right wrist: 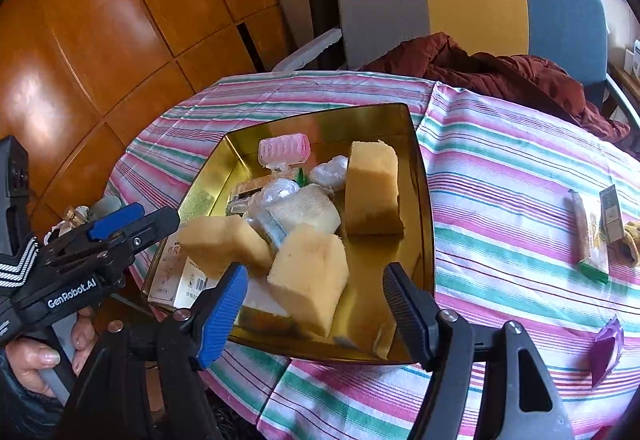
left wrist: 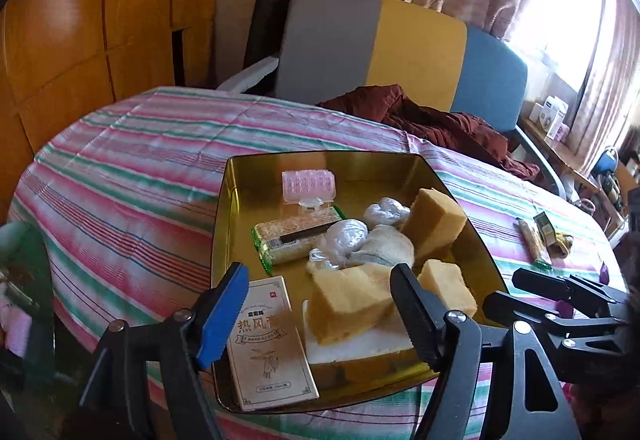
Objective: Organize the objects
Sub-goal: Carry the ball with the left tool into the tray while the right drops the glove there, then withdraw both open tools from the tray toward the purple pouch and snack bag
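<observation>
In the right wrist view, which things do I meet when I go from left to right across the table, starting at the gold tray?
Gold tray → long snack packet → small dark box → yellow glove at the picture's edge.
</observation>
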A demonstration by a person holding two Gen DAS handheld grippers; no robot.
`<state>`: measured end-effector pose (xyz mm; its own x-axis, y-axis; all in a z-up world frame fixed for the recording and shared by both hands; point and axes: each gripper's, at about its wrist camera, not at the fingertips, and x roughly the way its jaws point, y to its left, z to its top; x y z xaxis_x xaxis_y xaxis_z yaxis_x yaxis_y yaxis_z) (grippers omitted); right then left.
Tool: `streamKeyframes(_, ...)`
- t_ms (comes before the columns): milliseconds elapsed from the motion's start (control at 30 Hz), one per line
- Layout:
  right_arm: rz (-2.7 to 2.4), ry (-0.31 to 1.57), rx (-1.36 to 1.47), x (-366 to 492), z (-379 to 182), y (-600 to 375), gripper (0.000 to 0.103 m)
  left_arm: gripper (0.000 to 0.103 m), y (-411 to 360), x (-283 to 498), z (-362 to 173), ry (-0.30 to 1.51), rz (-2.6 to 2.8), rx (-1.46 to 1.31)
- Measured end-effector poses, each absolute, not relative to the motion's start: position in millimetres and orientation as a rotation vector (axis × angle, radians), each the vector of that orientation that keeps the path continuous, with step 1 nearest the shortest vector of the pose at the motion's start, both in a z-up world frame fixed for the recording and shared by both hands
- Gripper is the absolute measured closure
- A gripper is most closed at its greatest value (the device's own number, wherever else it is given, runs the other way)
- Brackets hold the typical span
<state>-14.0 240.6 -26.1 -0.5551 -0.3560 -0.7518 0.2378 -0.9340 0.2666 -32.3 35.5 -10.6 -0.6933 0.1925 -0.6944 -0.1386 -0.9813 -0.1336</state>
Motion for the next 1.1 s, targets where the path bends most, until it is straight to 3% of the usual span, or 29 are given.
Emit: streamKeyframes(1100,-2.591,-0.226,1.300,-3.7,-29.9,264.3,0.023,0.022,63.5,-8.8,-1.0,0.081,2.743,-1.058)
